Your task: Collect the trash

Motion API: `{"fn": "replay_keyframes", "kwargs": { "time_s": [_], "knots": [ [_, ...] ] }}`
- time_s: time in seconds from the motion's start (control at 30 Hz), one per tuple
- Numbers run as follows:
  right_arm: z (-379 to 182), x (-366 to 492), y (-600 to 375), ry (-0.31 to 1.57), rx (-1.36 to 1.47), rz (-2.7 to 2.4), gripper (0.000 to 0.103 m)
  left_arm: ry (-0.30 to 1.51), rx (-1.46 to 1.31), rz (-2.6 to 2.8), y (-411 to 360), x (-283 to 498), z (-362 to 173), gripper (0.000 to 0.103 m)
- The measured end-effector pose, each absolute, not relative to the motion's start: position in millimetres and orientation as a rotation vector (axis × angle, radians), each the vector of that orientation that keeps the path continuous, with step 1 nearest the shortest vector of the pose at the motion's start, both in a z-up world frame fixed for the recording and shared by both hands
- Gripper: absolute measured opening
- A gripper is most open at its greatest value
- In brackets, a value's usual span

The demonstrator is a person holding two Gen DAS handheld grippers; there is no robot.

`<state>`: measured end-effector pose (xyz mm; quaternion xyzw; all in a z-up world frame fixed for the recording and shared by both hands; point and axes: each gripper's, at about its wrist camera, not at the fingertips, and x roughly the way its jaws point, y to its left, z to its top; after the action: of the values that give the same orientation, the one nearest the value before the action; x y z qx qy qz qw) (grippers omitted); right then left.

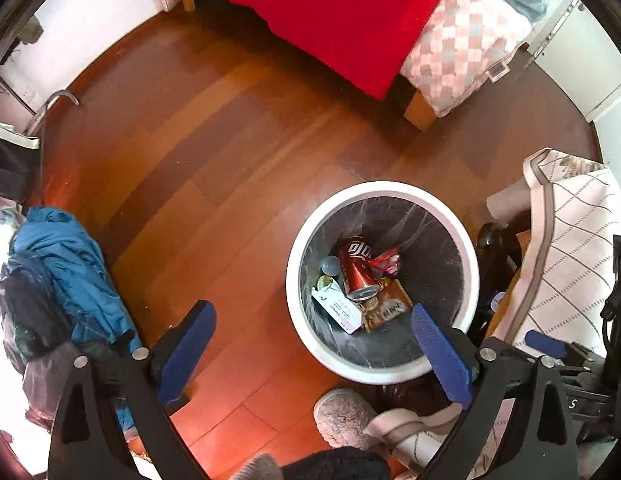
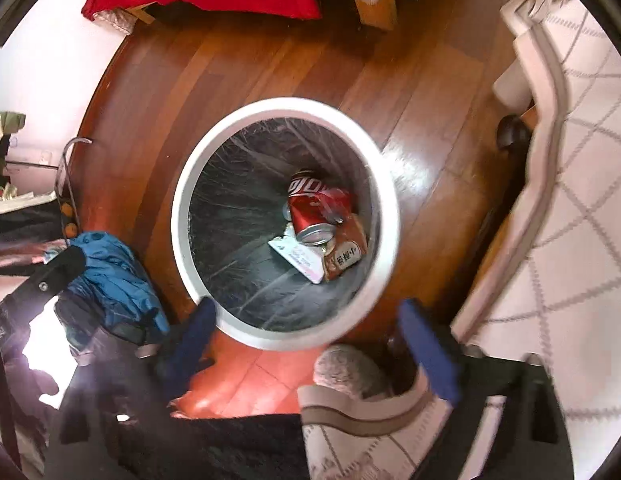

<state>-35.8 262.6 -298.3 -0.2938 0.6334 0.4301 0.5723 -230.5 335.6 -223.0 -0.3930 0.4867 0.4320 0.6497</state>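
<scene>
Left wrist view first: far left of the frame, a blue jacket heaped on the wooden floor. My left gripper is spread wide, blue pads far apart, nothing between them but floor and a slice of bin. Right of centre stands the white trash bin, black liner inside, and down in it a red soda can lying on a brown snack wrapper and a white paper box. The right pad overlaps the bin's near rim in the picture. Lower centre, a fuzzy slipper. Upper right, a bed with a red blanket; far right, a quilted cream cover.

Right wrist view: jacket again at lower left, then the bin dead centre, can on top of the litter. My right gripper is gaping too, blurred pads straddling the bin's near rim, holding nothing.
</scene>
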Motion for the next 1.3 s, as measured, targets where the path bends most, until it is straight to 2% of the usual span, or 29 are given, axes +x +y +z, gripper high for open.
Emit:
{"fn": "replay_keyframes", "kwargs": {
  "time_s": [0.4, 0.83, 1.3],
  "knots": [
    [-173.6, -56.9, 201.3, 1.318, -0.696, 1.089, 0.103, 1.010, -0.828, 0.993, 269.7, -246.0, -125.4, 0.103],
    [-34.1, -79.0, 143.2, 1.270, -0.547, 1.286, 0.103, 0.871, -0.782, 0.897, 217.6, -267.1, -12.8, 0.103],
    [56.4, -106.8, 105.2, 1.264, -0.511, 1.469, 0.103, 0.771, -0.814, 0.788, 183.7, -285.4, 54.6, 0.103]
  ]
}}
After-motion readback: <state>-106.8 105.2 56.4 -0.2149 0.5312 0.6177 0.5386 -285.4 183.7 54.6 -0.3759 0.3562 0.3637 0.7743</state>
